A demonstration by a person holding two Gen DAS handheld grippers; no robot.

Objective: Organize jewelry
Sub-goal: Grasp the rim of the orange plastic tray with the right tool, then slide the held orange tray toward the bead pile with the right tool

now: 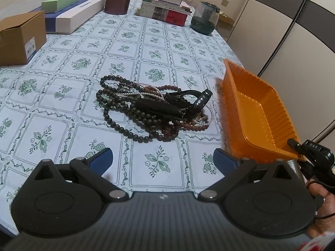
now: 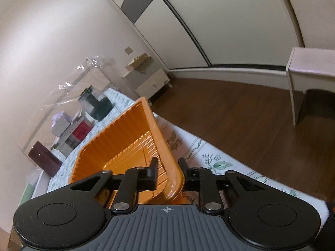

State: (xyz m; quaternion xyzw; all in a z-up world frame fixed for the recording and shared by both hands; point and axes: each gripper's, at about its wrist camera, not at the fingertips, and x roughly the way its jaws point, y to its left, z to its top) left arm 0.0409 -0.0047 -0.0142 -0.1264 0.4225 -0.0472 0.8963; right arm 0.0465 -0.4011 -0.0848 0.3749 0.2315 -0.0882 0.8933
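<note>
Left gripper, spread empty, faces the bead pile; right gripper seemingly pinches the tilted orange tray's corner, right of the pile

Worktop: covered by a pale cloth printed with green floral squares.
Walls: plain cream, evenly lit, one small switch plate.
Wardrobe doors: cream sliding panels crossed by grey bands, dark tracks between them.
Floor: dark brown wood boards.
Low cabinet: white, with drawers, in the corner against the wall, a cardboard box on top.
Stool or side table: pale grey, on the floor before the wardrobe.
</note>
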